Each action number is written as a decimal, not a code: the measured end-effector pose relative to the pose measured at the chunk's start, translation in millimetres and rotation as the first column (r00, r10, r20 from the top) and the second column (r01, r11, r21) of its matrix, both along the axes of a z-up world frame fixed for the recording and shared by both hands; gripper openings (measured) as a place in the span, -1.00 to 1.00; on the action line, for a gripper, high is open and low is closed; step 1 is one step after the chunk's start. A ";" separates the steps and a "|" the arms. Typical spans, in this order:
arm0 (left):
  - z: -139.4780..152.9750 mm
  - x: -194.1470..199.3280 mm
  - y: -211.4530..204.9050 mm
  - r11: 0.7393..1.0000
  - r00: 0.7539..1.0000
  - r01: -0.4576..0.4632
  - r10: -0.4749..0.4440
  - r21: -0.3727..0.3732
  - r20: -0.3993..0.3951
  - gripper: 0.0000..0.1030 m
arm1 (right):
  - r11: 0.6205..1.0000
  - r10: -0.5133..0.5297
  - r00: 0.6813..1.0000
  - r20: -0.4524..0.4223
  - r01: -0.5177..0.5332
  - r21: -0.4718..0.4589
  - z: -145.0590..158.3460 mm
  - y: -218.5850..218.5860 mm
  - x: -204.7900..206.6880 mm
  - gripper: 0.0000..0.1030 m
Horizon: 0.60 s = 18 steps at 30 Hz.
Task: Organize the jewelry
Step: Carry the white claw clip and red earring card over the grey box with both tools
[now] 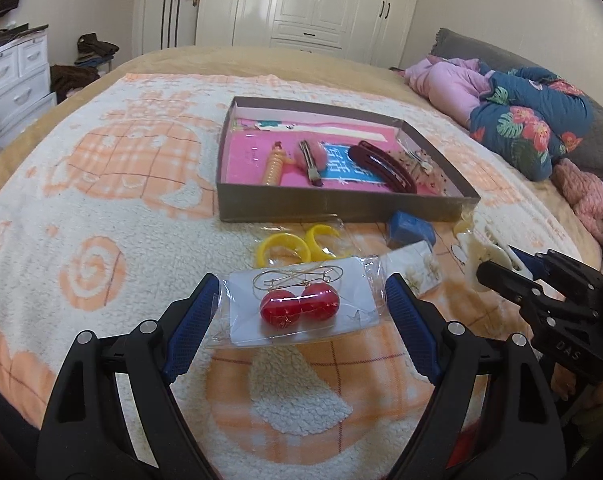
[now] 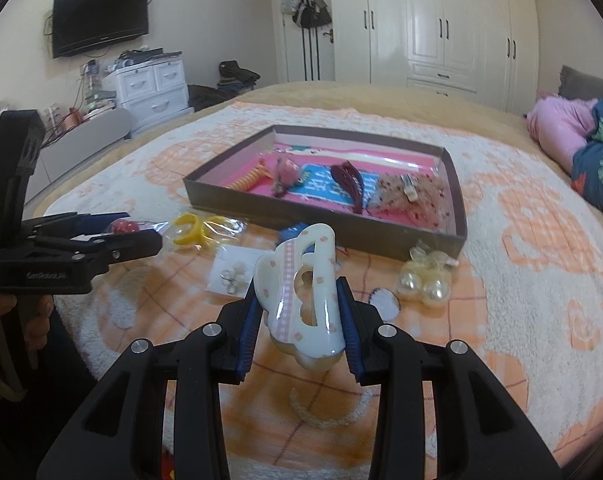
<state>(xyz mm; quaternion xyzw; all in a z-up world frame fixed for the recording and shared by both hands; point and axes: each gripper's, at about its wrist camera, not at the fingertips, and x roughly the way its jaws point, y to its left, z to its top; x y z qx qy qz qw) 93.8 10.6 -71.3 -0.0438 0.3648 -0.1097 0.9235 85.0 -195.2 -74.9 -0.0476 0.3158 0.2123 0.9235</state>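
Two grippers near box point(image 2: 381, 236): right gripper point(image 2: 301, 320) clamps glossy hair claw point(image 2: 301, 300) before it; left gripper point(image 1: 297, 300) spread around earring packet point(image 1: 297, 304), seemingly untouched. Risk: slick claw slipping, crinkly packet sliding.

Both fisheye views look low and close across the cream-and-orange fleece blanket point(image 1: 101, 208) toward the white wardrobe. They share the shallow brown cardboard box point(image 1: 337, 204) point(image 2: 341, 228). The right view sits further right, catching the left gripper point(image 2: 141, 240).
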 end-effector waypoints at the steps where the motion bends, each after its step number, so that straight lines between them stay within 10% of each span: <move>1: 0.3 0.2 1.4 1.000 1.000 -0.004 0.004 -0.003 0.003 0.46 | 1.000 0.003 1.000 0.007 -0.003 -0.004 1.2 1.5 -0.7 -0.33; 18: 15.1 15.1 9.2 0.999 0.998 -0.027 0.028 -0.018 0.063 0.46 | 1.000 -0.004 0.998 0.061 0.004 -0.010 12.9 3.5 8.8 -0.33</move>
